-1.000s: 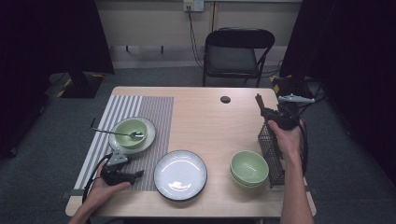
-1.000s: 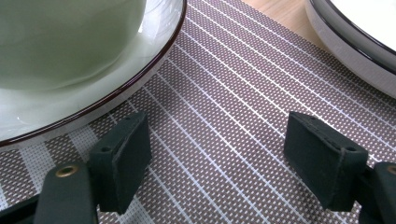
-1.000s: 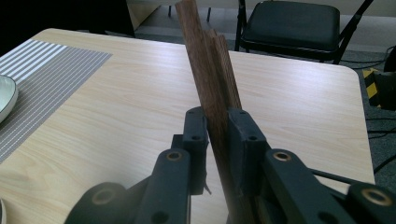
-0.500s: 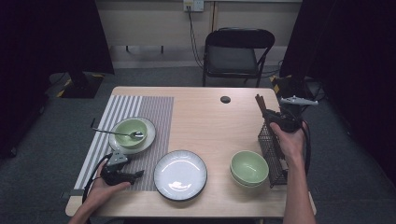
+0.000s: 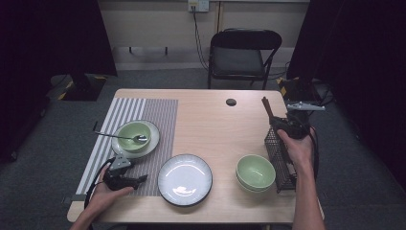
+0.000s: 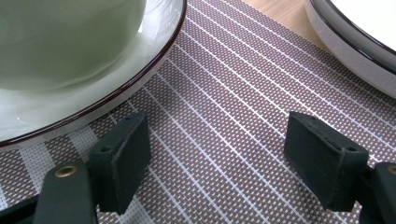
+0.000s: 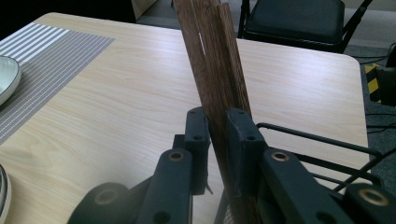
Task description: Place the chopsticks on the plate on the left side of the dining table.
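Above the fingers [image 7: 245, 140], the wooden sticks [image 7: 212, 60] run off the top edge; below them, the sticks' lower ends are hidden inside the wire basket [image 7: 317, 154].

Right gripper [image 7: 217, 135] with its 2 black jaws clamped on a bundle of dark brown wooden chopsticks [image 7: 212, 56], pads pressing from both sides. The chopsticks rise steeply, leaning slightly left, tops cut off by the frame edge. Black wire basket [image 7: 322, 140] just right of the jaws, with the chopsticks' lower ends at its near corner. Light wood worktop [image 7: 116, 93] behind. Striped placemat [image 7: 51, 60] at far left, with a plate rim [image 7: 7, 77] on it. Black chair [image 7: 299, 21] beyond the worktop.
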